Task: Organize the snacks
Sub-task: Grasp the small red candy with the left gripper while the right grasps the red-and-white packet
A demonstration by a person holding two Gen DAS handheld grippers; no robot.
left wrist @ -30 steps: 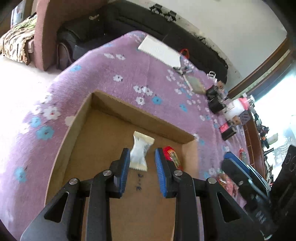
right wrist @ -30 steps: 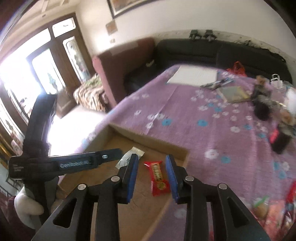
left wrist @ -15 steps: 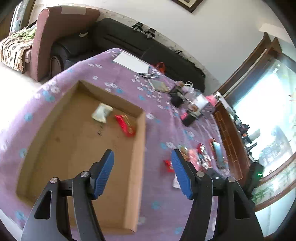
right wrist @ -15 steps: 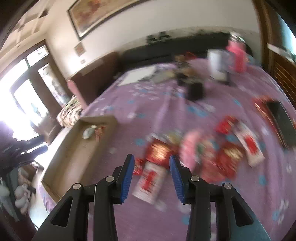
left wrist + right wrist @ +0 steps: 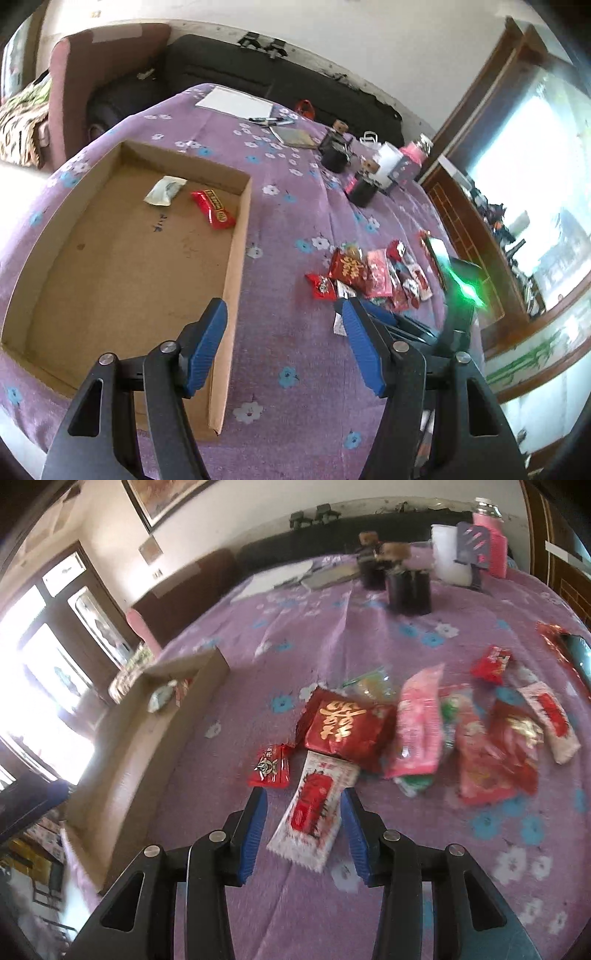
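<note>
A shallow cardboard box [image 5: 236, 240] lies on the purple flowered cloth and holds a white packet [image 5: 164, 189] and a red bar [image 5: 213, 208]. The box also shows in the right wrist view [image 5: 122, 753]. A heap of red and pink snack packets [image 5: 373, 273] lies to the right of the box. My left gripper [image 5: 282, 347] is open and empty above the box's near right wall. My right gripper [image 5: 303, 829] is open, with its fingers on either side of a white-and-red packet [image 5: 314, 808] on the cloth. A large red packet [image 5: 343, 727] and a small red packet [image 5: 271, 766] lie just beyond it.
Dark cups [image 5: 408, 587], a white container [image 5: 448, 555] and a pink bottle [image 5: 489, 542] stand at the table's far side. Paper [image 5: 234, 103], pens and a notebook [image 5: 295, 136] lie at the back. A phone [image 5: 437, 254] lies right of the snacks. A black sofa stands behind.
Both grippers have drawn back from the box. The left one has opened wide and hangs over the box's right wall. The right one has swung to the snack heap and come down around the white-and-red packet.
</note>
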